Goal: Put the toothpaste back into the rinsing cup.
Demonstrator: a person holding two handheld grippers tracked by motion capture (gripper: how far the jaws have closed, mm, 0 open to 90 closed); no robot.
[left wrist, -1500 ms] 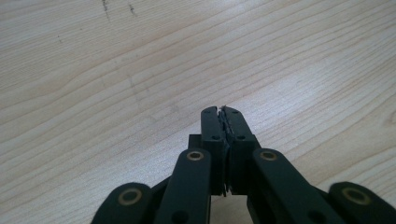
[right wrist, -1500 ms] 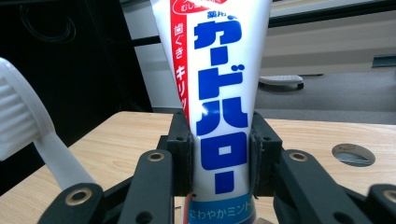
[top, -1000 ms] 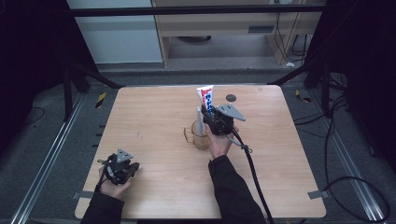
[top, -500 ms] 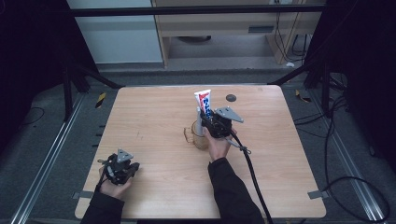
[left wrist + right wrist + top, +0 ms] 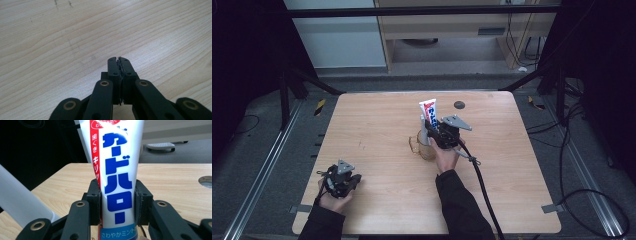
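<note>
High view shows a pale wood table (image 5: 377, 125), dark room around; right gripper (image 5: 435, 131) jaws easing apart around an upright toothpaste tube (image 5: 428, 109), left gripper (image 5: 343, 178) jaws together over bare wood.

R gripper (image 5: 432, 131) holds toothpaste tube (image 5: 428, 111) upright over cup (image 5: 426, 146).

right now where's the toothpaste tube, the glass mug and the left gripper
toothpaste tube (image 5: 117, 185), right gripper view, printed front
glass mug (image 5: 424, 148), high view, side wall
left gripper (image 5: 119, 61), left gripper view, between the closed tips
</note>
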